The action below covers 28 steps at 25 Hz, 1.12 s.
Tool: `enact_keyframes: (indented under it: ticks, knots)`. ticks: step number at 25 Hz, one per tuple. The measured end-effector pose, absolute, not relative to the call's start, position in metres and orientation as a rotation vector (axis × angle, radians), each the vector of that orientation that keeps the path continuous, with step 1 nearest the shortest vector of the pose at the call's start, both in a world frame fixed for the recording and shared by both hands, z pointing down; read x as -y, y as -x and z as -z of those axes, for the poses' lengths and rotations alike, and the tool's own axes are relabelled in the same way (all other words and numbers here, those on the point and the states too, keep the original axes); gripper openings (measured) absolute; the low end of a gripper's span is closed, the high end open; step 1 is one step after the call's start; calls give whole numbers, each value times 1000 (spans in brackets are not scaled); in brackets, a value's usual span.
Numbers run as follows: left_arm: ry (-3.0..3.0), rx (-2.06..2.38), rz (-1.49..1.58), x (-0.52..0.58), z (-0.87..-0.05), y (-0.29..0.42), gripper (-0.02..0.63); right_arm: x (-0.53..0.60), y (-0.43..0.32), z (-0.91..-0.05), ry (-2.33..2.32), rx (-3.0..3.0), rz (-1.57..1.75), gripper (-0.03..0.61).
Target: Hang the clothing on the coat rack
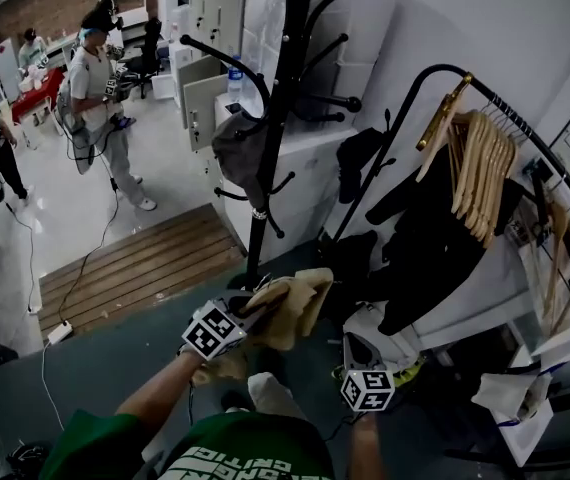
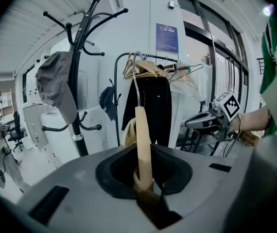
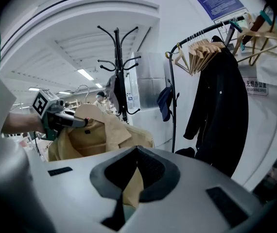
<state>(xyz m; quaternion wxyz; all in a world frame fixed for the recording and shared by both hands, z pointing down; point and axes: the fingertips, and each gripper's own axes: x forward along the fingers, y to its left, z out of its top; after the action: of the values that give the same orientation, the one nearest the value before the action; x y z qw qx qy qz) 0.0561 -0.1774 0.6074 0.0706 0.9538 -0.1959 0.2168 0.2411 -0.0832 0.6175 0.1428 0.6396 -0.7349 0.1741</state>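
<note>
Forearms [image 1: 155,393], cut off at the head view's near edge, reach forward. The left gripper [image 1: 250,314] and right gripper [image 1: 361,363] hold a crumpled tan jacket [image 1: 293,306] near the foot of the black coat rack [image 1: 283,88].

Left gripper view: the jaws are clamped on a smooth wooden hanger [image 2: 142,140], which stands upright.

Right gripper view: the jaws are closed, pinching a soft jacket fold. The sleeves are hidden.
</note>
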Motion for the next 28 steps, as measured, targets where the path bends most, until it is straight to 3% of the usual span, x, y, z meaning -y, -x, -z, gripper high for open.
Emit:
enact_keyframes:
  ticks: [28]
  knots:
    - [-2912,429,-716,296,-670,-121,52,203,-241,-619,-1732,2116,-463,8]
